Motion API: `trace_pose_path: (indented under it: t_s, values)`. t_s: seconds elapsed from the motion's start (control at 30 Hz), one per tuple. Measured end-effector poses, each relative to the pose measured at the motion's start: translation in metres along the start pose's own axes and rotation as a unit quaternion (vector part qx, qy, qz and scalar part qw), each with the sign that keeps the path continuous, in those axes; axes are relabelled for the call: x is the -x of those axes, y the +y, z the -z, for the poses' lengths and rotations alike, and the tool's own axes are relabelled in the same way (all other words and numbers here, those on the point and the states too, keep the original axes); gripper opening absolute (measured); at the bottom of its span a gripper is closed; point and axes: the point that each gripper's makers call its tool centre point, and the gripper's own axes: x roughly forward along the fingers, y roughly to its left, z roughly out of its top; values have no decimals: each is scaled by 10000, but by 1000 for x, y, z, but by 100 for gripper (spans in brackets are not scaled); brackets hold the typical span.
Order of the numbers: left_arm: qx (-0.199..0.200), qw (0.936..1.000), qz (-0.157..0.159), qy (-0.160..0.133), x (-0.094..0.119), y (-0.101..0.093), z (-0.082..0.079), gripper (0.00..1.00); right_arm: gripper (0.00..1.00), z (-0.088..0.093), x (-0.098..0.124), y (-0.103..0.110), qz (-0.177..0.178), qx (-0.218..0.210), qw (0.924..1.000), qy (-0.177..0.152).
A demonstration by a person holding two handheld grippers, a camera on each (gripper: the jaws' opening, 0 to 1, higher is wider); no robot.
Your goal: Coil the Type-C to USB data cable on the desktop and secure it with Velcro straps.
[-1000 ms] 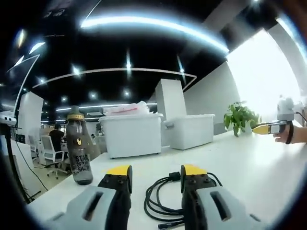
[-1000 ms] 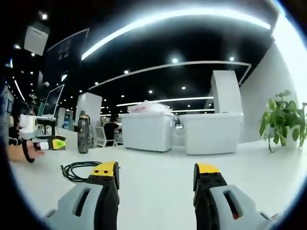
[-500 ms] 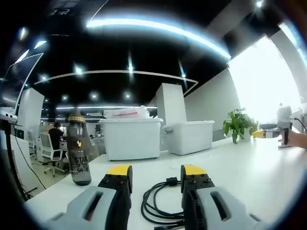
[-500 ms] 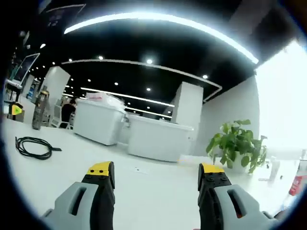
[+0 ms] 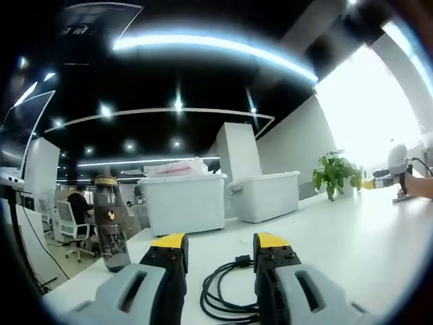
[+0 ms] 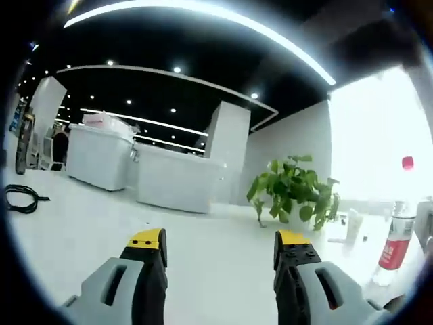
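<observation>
Black and loosely looped, the data cable (image 5: 230,294) is seen lying on the white desktop (image 5: 352,250) between and just ahead of the left gripper's (image 5: 220,245) parted, empty jaws, with a dark water bottle (image 5: 110,223) standing beyond the left jaw and two white storage bins (image 5: 184,204) further ahead. The right gripper (image 6: 220,240) is held with its jaws spread and nothing between them, the cable (image 6: 20,198) lying well off to the left of its left jaw, while a potted plant (image 6: 291,193) stands ahead of the right jaw and a red-labelled bottle (image 6: 394,233) stands far to that jaw's right. In the left gripper view the right gripper (image 5: 389,177) is also seen, well off to the right of the jaws, held in a hand (image 5: 419,185).
</observation>
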Motion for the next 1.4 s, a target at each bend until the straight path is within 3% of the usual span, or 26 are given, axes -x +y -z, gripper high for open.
trace_pose_path:
  t_s: [0.07,0.1,0.23,0.33,0.47,0.53,0.6,0.63,0.7,0.8,0.9,0.97,1.03,1.1,1.2,1.4]
  values:
    - [75,10000,-10,28,0,1,2,40,62,24,-3,-8,74,-240,9983,531]
    - [101,9999,-11,36,0,1,2,40,62,28,-3,-11,122,-282,9975,631]
    - [110,9999,-14,54,-1,1,3,40,62,-4,0,2,-95,-529,9985,-39]
    - [104,9999,-14,69,-2,0,4,40,61,-21,4,14,-204,158,9989,-386]
    - [115,9999,-15,104,-2,1,6,40,62,-22,3,24,-382,165,9984,-371]
    - [146,9998,-20,126,-3,1,7,40,61,-21,1,-4,88,340,9987,-365]
    - [157,9998,-24,126,-3,1,7,40,58,-8,-2,-25,393,274,9988,-116]
    - [156,9998,-21,124,-3,1,7,40,56,7,-4,-32,473,-5,9987,189]
    - [158,9998,-3,125,-3,-1,7,40,56,39,-5,-26,260,-496,9940,940]
    - [163,9998,76,92,-3,-6,5,40,56,18,-6,-22,267,76,9983,505]
    - [139,9998,115,51,-3,-8,3,40,51,-9,0,-14,246,0,9996,-144]
    - [140,9998,108,42,-3,-8,2,40,49,7,-2,-12,132,-492,9986,163]
    - [165,9998,83,61,-3,-6,3,40,49,33,-1,-18,258,-423,9953,831]
    - [178,9998,77,78,-3,-6,5,40,49,20,-2,-16,232,-171,9982,526]
    - [180,9998,74,96,-3,-5,6,40,49,-1,2,0,22,-188,9998,104]
    - [175,9998,39,131,-3,-3,8,40,49,0,3,14,-193,-19,9997,124]
